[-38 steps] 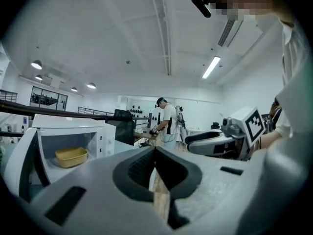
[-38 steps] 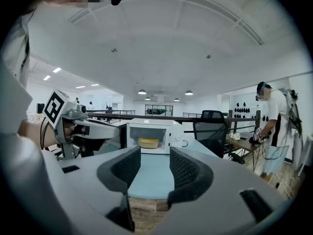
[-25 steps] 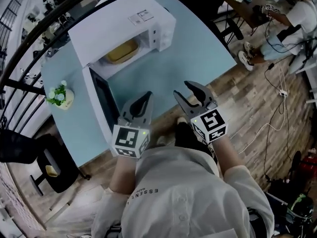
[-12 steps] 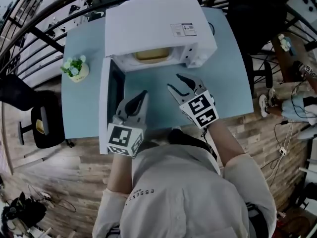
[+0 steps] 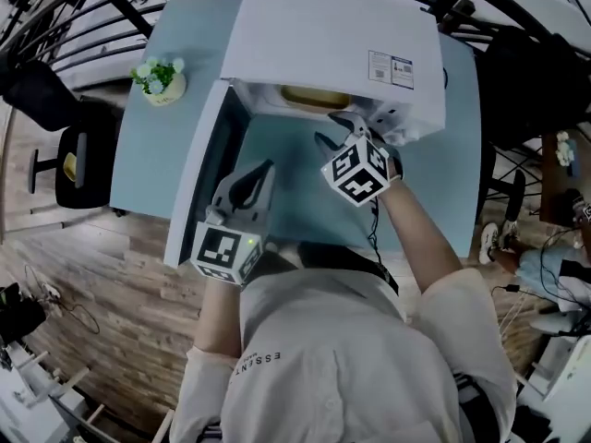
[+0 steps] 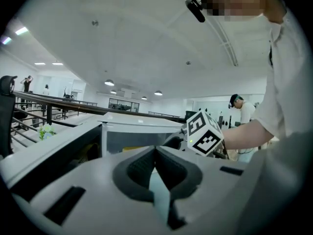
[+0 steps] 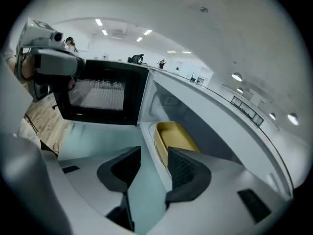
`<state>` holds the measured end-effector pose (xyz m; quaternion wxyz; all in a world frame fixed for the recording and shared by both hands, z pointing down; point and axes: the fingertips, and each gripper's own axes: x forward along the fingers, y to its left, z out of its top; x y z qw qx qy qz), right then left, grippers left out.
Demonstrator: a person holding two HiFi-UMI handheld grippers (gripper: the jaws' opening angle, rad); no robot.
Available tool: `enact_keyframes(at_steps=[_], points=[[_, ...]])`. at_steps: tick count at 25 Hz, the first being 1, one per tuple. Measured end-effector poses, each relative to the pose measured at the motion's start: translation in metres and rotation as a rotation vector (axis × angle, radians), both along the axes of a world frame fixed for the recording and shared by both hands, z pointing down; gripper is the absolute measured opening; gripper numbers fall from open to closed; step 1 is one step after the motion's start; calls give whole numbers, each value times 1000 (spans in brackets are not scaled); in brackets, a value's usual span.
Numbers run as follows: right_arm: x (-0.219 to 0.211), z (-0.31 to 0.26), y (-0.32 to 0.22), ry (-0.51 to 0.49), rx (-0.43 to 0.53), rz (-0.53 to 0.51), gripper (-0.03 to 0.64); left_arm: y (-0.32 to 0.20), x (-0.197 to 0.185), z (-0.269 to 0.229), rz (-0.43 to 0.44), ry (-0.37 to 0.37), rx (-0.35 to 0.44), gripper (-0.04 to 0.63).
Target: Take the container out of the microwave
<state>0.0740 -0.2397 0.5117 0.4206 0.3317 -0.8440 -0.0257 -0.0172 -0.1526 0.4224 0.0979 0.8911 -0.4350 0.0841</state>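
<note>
A white microwave (image 5: 323, 35) stands at the back of the pale blue table (image 5: 305, 201), its door (image 5: 199, 183) swung wide open to the left. Inside lies the yellow container (image 5: 314, 97), a shallow oblong tub (image 7: 176, 137). My right gripper (image 5: 332, 129) is open just in front of the cavity's mouth. In the right gripper view, its jaws (image 7: 155, 158) point at the container's near end, touching nothing. My left gripper (image 5: 263, 172) hovers over the table beside the open door. Its jaws (image 6: 155, 153) meet at the tips and hold nothing.
A small potted plant (image 5: 159, 77) sits on the table's back left corner. A dark chair (image 5: 69, 155) stands left of the table, and another (image 5: 517, 72) stands to the right. The open door (image 7: 100, 94) juts over the table's left part. Railings run behind.
My right gripper has moved forward from the middle of the table up to the microwave's opening. The left gripper has stayed low near the door. The head view has shifted.
</note>
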Motion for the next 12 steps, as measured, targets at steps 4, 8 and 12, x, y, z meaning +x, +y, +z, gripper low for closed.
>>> enact_keyframes(at_steps=[4,8,12], points=[[-10,20,-23,75,-5,-52,178,-4,-10,8,-55,-4,-11,2],[-18,35,-42,165,10,-107,178,-7,-16,14,-92,-7,-19,2],[-24,50,-56,238,15,-154,178,-8,-19,18,-97,-12,-22,2]])
